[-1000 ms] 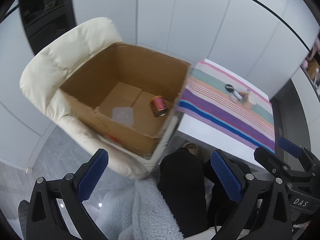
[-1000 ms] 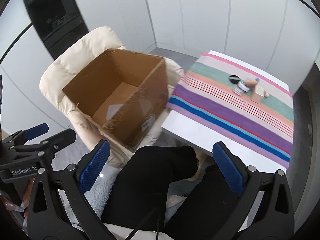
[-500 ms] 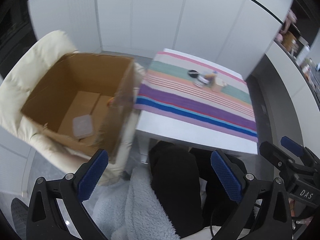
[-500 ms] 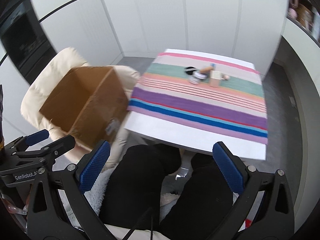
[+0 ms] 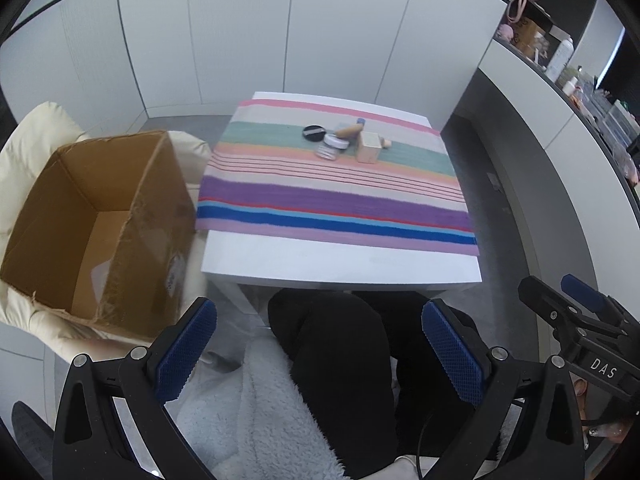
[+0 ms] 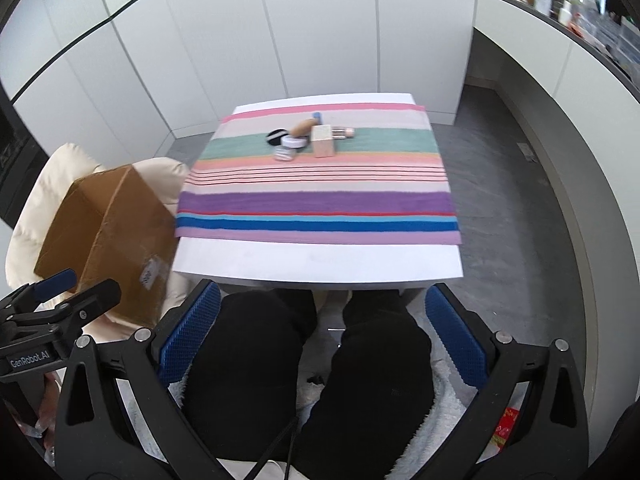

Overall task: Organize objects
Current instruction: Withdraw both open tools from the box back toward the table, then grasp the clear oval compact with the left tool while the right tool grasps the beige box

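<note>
Striped table [image 5: 340, 256], cosmetics cluster [image 6: 304, 140] far ahead of both spread, empty tongs [image 5: 320, 356] [image 6: 322, 340]

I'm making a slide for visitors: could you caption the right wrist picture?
Open right gripper held over the person's knees, facing a white table with a striped cloth and small cosmetics; cardboard box on a chair at left.
</note>
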Demonstrator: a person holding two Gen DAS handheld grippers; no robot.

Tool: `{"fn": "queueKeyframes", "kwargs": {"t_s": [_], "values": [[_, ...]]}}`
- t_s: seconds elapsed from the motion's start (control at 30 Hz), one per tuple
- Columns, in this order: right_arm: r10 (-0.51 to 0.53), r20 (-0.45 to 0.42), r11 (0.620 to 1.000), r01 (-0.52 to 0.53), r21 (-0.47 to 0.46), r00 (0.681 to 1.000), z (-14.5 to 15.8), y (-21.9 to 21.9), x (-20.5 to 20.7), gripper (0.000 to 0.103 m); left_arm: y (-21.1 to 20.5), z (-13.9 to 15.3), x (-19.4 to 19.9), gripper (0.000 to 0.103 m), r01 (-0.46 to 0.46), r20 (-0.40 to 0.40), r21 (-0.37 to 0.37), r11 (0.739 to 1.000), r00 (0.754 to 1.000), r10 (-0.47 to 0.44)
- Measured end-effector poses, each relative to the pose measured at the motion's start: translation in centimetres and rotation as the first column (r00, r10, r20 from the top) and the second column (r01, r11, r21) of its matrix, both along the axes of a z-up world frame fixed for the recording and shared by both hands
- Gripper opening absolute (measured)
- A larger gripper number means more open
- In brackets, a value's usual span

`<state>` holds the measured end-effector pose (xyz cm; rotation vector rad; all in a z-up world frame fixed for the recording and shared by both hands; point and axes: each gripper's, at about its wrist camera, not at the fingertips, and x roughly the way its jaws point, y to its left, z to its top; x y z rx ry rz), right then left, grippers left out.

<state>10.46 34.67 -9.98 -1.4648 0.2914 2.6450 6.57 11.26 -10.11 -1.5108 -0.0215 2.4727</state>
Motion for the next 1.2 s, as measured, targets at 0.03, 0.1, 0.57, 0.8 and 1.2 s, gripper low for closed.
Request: {"fn": "queueKeyframes", "kwargs": {"t_s": [0.03, 0.1, 0.57, 0.8, 1.2], "values": [[-0.005, 0.002, 1.000, 0.005, -0.001, 1.000, -0.1, 0.2, 0.1, 0.103, 0.1, 0.0, -0.1, 0.103, 0.001, 0.002, -0.001, 1.000, 1.000, -0.001], [-0.013, 0.006, 1.000, 0.013, -0.002, 1.000, -0.3, 0.8, 0.2, 0.103, 0.4, -0.1, -0.4, 0.103, 0.000, 0.006, 0.000, 1.000, 1.000, 0.000], [-0.034, 0.033, 0.999, 0.034, -0.014, 0.999, -3.5, 3.1, -3.7, 0.103, 2.5, -3.4, -7.3, 0.103, -0.007, 0.043, -0.005, 1.000, 0.999, 0.007], [-0.041, 0.066, 0.999, 0.042, -0.018, 0.997, -6.6, 4.5, -8.6, 0.103, 3.3, -6.0, -13.5, 0.103, -0.031, 0.045, -0.009, 0.999, 0.998, 0.031], [0.011, 0.089, 1.000, -0.010, -0.004, 0.996, -15.5, 6.0, -21.8, 0.103, 4.9, -14.5, -24.5, 0.103, -0.041, 0.114, -0.041, 0.998, 0.992, 0.046]]}}
